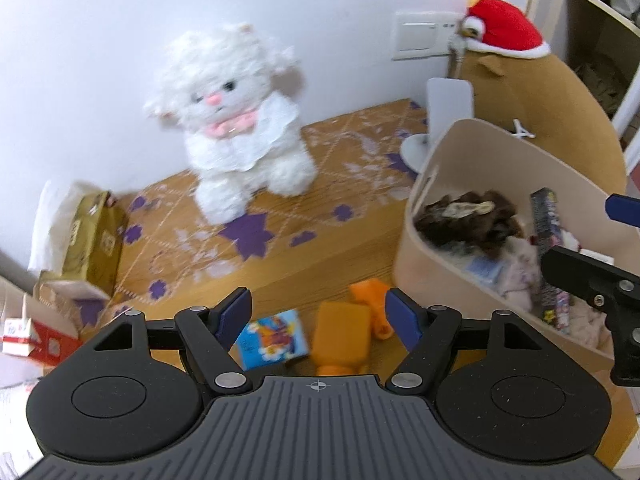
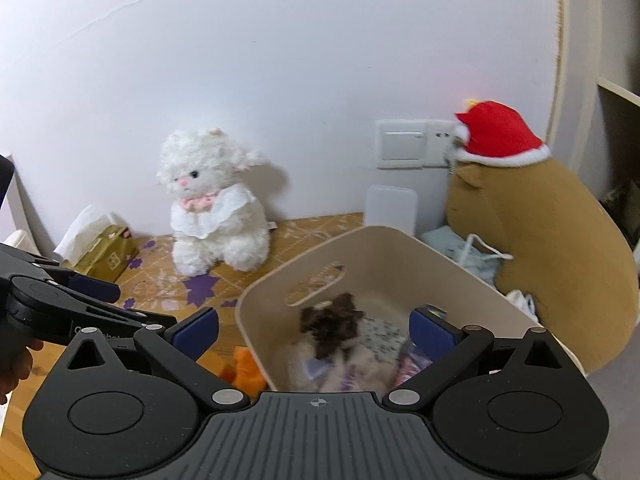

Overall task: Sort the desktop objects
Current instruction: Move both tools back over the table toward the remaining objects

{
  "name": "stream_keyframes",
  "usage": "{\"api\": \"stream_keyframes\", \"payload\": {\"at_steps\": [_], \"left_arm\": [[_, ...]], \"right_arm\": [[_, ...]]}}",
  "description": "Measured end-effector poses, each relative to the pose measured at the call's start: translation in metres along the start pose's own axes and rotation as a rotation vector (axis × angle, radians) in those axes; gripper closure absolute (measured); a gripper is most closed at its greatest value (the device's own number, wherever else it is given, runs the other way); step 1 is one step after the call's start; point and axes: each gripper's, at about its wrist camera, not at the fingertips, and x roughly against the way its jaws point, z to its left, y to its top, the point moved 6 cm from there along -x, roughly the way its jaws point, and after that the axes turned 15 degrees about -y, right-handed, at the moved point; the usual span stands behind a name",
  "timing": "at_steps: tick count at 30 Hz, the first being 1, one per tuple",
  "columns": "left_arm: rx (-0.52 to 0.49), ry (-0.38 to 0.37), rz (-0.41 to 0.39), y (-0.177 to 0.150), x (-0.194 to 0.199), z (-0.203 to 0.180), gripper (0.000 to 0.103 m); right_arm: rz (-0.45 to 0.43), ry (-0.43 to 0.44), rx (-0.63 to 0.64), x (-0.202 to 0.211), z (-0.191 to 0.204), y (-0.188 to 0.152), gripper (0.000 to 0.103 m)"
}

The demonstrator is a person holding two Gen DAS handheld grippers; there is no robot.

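Two hand-held claws above a wooden surface (image 1: 328, 240) partly covered by a patterned mat. The left claw (image 1: 320, 316) stands wide open with nothing between its blue pads; it hangs above two items not yet sorted, a small picture box (image 1: 274, 338) and an orange plastic toy (image 1: 344, 332), which lie side by side on the surface just beside the beige bin (image 1: 424, 248). The right claw (image 2: 314, 330) is spread to its fullest and empty, poised over the bin's mouth; a dark fuzzy item (image 2: 332, 324), printed cloth and a long printed box (image 1: 550, 256) already lie inside. A white plush cat (image 1: 236, 120) sits against the wall, well apart from the bin; a brown plush with a red hat (image 1: 532, 80) stands behind the bin; a tissue box (image 1: 94, 240) lies at the far left.

Handling, judged from appearance: the picture box looks light and stiff, with flat faces; a grip across its two short edges should hold, though its glossy skin may slip. The orange toy looks hard, smooth and irregular, perhaps in two loose pieces; its blocky middle offers the surest hold. The plush cat is soft and bulky, and would compress; its torso or an arm is the likely place to pinch.
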Motion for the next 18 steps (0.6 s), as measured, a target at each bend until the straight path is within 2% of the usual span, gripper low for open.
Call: {"api": "stream_keyframes", "payload": {"at_steps": [9,18], "left_arm": [[0.046,0.012,0.038,-0.022,0.001,0.039,0.028],[0.056,-0.004,0.095,-0.043,-0.009,0.065,0.028]], "right_arm": [[0.001,0.031,0.076,-0.002,0.042,-0.003,0.000],[0.034,0.034,0.143,-0.008,0.077,-0.025,0.000]]}}
